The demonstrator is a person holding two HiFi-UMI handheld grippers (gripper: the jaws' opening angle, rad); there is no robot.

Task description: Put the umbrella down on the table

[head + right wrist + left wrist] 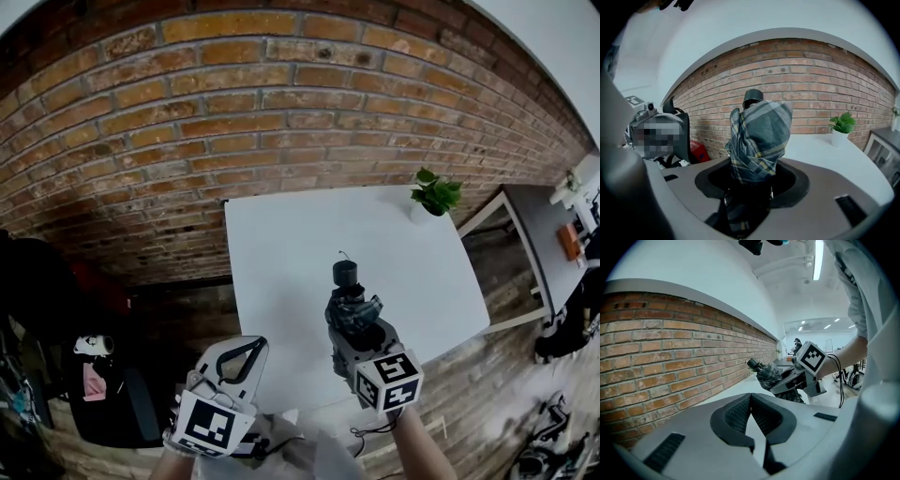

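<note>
A folded dark plaid umbrella (351, 306) with a black cap end (345, 274) stands up out of my right gripper (352, 317), which is shut on its lower part. It hangs over the near half of the white table (281, 234), clear of the surface. In the right gripper view the umbrella (759, 136) fills the space between the jaws of the right gripper (754, 185). My left gripper (246, 351) is low at the table's near left edge, shut with nothing in it. Its own view shows the left gripper (751, 401) with pads meeting, and the umbrella (768, 373) beyond.
A small potted plant (434, 195) stands at the table's far right corner. A grey side table (544, 220) with an orange item (569, 241) is at the right. A black chair with bags (103, 403) sits left. A brick wall (234, 112) runs behind the table.
</note>
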